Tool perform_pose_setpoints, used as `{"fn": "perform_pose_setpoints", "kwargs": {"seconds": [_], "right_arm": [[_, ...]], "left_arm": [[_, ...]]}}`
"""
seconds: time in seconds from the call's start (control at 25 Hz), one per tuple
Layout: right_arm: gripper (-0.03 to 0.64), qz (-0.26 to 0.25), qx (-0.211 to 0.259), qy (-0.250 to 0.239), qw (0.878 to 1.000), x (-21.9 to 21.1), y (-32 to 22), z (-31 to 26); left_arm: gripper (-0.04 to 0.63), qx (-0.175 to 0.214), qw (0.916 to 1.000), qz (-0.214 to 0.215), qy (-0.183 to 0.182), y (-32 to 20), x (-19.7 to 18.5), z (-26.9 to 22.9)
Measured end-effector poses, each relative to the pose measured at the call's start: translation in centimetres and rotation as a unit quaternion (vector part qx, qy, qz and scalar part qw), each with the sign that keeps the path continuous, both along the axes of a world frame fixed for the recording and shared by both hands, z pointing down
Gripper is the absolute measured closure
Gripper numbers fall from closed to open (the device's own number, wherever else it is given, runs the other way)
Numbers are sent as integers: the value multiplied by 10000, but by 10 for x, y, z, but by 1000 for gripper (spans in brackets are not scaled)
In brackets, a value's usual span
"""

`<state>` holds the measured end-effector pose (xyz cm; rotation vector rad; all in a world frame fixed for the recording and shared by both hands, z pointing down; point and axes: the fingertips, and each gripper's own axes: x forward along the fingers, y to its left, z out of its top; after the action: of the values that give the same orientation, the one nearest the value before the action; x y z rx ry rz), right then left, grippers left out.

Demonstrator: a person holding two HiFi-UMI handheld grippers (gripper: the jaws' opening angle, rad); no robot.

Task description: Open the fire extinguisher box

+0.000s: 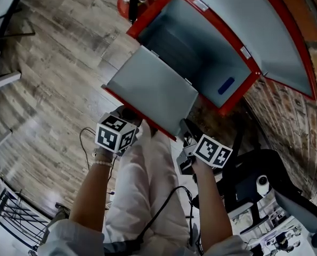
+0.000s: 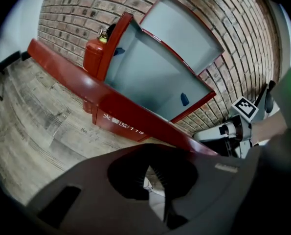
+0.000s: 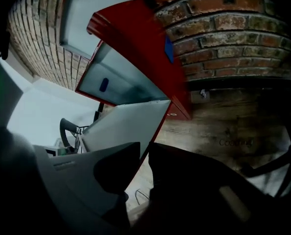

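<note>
Red steel framing grey panels: fire extinguisher box against the brick wall, upper centre of the head view, already open. Far door laid back toward the wall at upper right. Near door swung out over the floor toward the legs, filling the middle of the frame, hinged side at the box and free red edge nearest the body. Long axis of that free edge slanting from centre left down to lower centre, ending in a corner right at the right claw.

Right claw the better placed of the two. In the right gripper view, red door edge dropping from upper right straight into the narrow slot between the jaws. Clamped on it, one jaw to each face, as far as can be judged. Right forearm reaching up from the bottom of the frame, claw tilted down and forward.

Left claw fully together, nothing between the jaws. In the left gripper view, same red edge passing just beyond the tips, touching or not impossible to tell. Left forearm alongside the right, likewise tilted down, lower left of centre.

Judged nearly done. Remaining move probably carrying the free edge further out from the box, across its length rather than along it.
</note>
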<state>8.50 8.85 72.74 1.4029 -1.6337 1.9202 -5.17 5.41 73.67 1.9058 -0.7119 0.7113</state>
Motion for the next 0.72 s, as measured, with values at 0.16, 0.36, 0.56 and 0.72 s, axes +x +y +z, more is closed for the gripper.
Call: {"fn": "perform_pose_setpoints", "kwargs": {"seconds": [0.16, 0.36, 0.56, 0.72], "right_arm": [[566, 116, -45, 28, 9999, 0, 2, 2], [577, 237, -104, 60, 9996, -1, 5, 4], [583, 259, -158, 152, 9994, -2, 8, 9], [588, 302, -190, 252, 9990, -4, 13, 19]], "left_arm": [[598, -35, 10000, 44, -37, 6, -2, 3], [597, -189, 9998, 44, -106, 25, -11, 5], [598, -232, 9996, -122, -140, 48, -30, -3], [597, -47, 9999, -49, -148, 51, -43, -17]]}}
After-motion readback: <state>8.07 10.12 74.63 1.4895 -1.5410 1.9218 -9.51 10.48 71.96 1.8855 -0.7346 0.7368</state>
